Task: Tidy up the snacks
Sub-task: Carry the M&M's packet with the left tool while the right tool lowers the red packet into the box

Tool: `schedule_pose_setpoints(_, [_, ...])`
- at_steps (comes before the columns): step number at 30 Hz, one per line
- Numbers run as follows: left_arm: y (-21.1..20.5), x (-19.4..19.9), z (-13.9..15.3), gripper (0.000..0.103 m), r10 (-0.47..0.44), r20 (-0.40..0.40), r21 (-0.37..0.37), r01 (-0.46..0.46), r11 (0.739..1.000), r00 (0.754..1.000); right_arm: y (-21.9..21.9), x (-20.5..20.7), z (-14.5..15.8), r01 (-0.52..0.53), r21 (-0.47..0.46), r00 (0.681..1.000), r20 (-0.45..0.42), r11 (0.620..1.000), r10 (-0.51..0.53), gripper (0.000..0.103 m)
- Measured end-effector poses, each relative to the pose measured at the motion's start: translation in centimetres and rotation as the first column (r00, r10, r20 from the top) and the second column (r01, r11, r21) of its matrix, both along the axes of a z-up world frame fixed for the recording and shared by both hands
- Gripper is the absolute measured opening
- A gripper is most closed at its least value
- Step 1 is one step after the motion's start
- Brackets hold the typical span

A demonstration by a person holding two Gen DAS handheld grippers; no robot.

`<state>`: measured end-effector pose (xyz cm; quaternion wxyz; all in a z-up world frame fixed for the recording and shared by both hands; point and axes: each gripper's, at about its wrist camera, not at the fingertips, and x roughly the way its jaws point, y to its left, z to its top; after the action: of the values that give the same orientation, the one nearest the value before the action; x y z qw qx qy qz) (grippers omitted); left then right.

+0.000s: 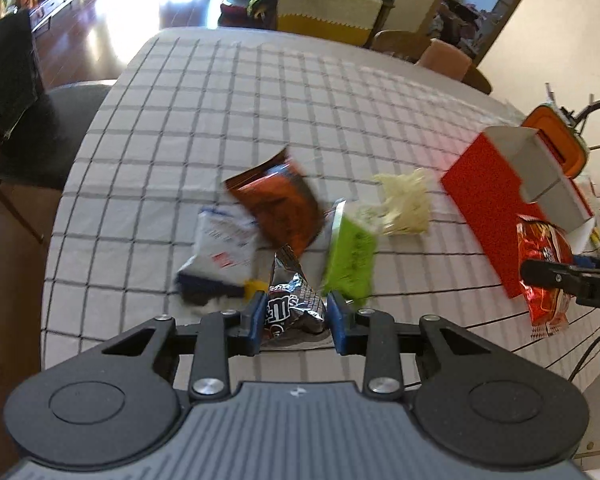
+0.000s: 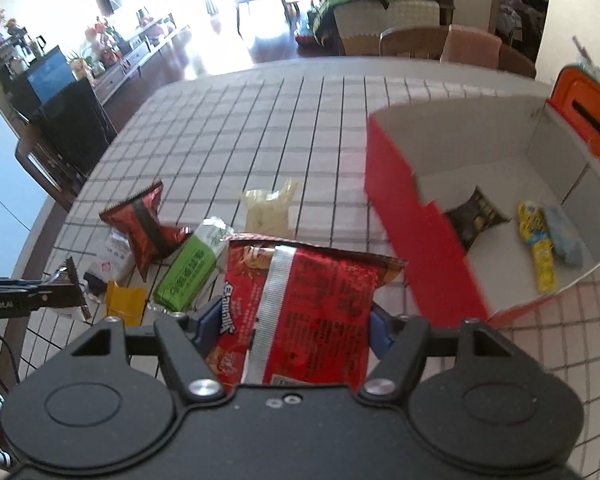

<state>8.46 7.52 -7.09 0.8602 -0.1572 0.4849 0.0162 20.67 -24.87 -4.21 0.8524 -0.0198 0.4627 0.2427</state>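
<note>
Crinkly foil packets (image 1: 294, 310) (image 2: 300, 312) fill both clamped grippers (image 1: 296, 320) (image 2: 296, 328).

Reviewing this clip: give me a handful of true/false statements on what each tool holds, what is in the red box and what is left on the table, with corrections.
1. The right tool grips a red snack bag. True.
2. The left tool is empty. False: it is shut on a dark M&M's packet.
3. The red box already holds three snacks. True: a dark packet, a yellow one and a pale blue one.
4. The green packet lies inside the box. False: it is on the checked tablecloth, beside the box.
5. A pale yellow packet lies on the tablecloth. True.
</note>
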Motion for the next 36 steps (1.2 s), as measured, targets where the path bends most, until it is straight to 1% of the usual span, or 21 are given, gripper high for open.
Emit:
schedule_pose_setpoints(6, [-4.1,1.9,2.8,0.031,-0.06,0.057,0.011,0.06,0.998,0.997,-3.1,1.9,1.8,0.003,0.004,0.999,0.052,1.0,-0.003,0.07])
schedule_pose_setpoints(11, [-7.8,4.2,4.3,0.031,-0.109,0.095,0.027,0.107,0.994,0.99,-5.6,3.6,2.6,0.011,-0.011,0.996,0.089,1.0,-0.01,0.07])
schedule_pose_setpoints(15, [-10.6,6.1,5.1,0.031,-0.143,0.108,0.042,0.139,0.989,0.984,-7.4,5.3,2.7,0.012,-0.022,0.995,0.099,1.0,-0.01,0.07])
schedule_pose_setpoints(22, [-16.1,9.6,6.3,0.031,-0.2,0.138,0.046,0.195,0.98,0.97,-11.0,8.7,2.5,0.005,-0.031,0.995,0.1,0.999,-0.002,0.07])
schedule_pose_setpoints(30, [-22.3,13.5,7.1,0.031,-0.253,0.143,0.049,0.248,0.968,0.957,-14.8,12.5,2.1,0.003,-0.06,0.994,0.106,0.998,0.003,0.07])
schedule_pose_setpoints(36, [-26.2,16.9,6.3,0.031,-0.271,0.1,0.03,0.269,0.963,0.957,-16.9,15.2,0.7,0.0,-0.097,0.997,0.08,0.995,0.008,0.07])
